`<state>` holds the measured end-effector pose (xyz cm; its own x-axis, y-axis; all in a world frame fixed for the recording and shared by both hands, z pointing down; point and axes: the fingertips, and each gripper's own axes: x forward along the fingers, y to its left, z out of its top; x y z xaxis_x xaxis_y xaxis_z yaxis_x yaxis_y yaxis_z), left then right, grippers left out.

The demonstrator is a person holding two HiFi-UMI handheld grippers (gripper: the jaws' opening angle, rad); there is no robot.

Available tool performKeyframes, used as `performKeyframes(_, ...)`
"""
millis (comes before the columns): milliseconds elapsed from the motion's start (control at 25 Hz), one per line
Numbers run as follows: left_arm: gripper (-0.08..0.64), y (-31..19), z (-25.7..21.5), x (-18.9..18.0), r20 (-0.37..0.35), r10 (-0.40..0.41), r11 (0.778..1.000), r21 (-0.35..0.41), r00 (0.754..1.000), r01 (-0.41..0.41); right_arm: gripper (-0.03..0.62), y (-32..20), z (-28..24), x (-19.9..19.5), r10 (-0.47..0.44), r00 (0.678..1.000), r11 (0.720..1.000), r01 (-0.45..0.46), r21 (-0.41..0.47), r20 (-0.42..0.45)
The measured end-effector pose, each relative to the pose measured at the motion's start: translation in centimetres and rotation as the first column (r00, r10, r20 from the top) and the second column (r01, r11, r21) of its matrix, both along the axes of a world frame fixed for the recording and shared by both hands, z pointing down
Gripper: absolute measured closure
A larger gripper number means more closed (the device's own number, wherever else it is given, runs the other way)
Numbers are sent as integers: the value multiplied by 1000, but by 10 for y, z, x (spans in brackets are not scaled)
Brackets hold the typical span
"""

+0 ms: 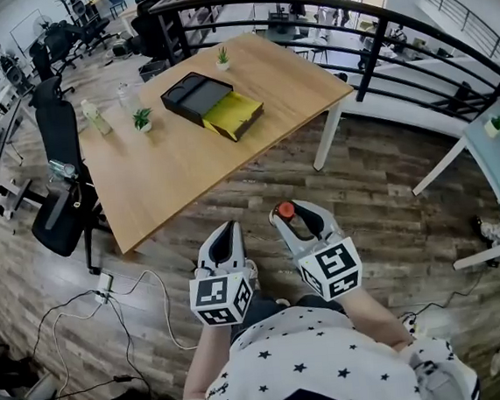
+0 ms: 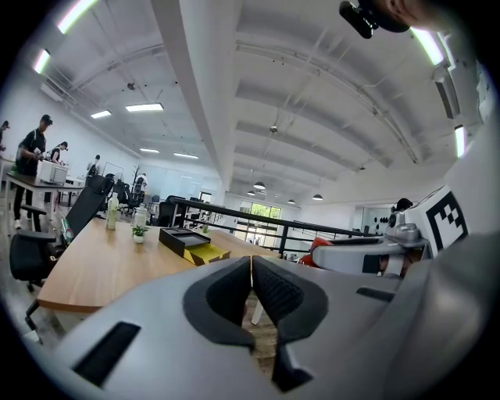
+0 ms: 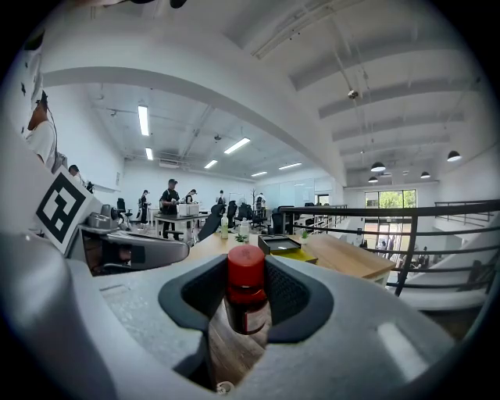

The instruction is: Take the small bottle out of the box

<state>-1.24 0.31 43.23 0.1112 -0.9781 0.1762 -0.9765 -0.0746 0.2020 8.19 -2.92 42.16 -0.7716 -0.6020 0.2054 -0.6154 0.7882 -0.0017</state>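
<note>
Well, start at your far left: the wooden table [image 1: 195, 174] stands well apart from you, and on it the black box [image 1: 196, 97] lies open with a yellow piece [image 1: 234, 114] touching its near side. Nothing in the open box looks like a bottle from here, though it is too small to be sure.

Closer in, your left gripper [image 1: 226, 234] is held low in front of your body over the plank floor [image 1: 388, 173]. In the left gripper view its jaws [image 2: 251, 273] meet flush, pad against pad, with nothing between them.

Just beside it, your right gripper [image 1: 294, 223] has the small bottle [image 1: 285, 211]. In the right gripper view the jaws [image 3: 247, 291] stand wide, and the pads press on either side of the bottle [image 3: 247, 297], which sits upright with its red cap clear above them.

So, by the look of it, the taking-out is done: the bottle is out of the box and far from the table. What is left, if anything, is holding that grip firm and level, since the bottle hangs over the floor; should you set it down, bring it over a surface before you ease the jaws apart.
</note>
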Motion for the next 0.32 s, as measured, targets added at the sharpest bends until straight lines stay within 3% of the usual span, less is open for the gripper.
performKeyframes(320, 554, -2, 2, 5, 1, 2, 1000, 2, 1000, -2, 451, -3, 3, 3, -4, 1000, 1000, 4, 3, -1)
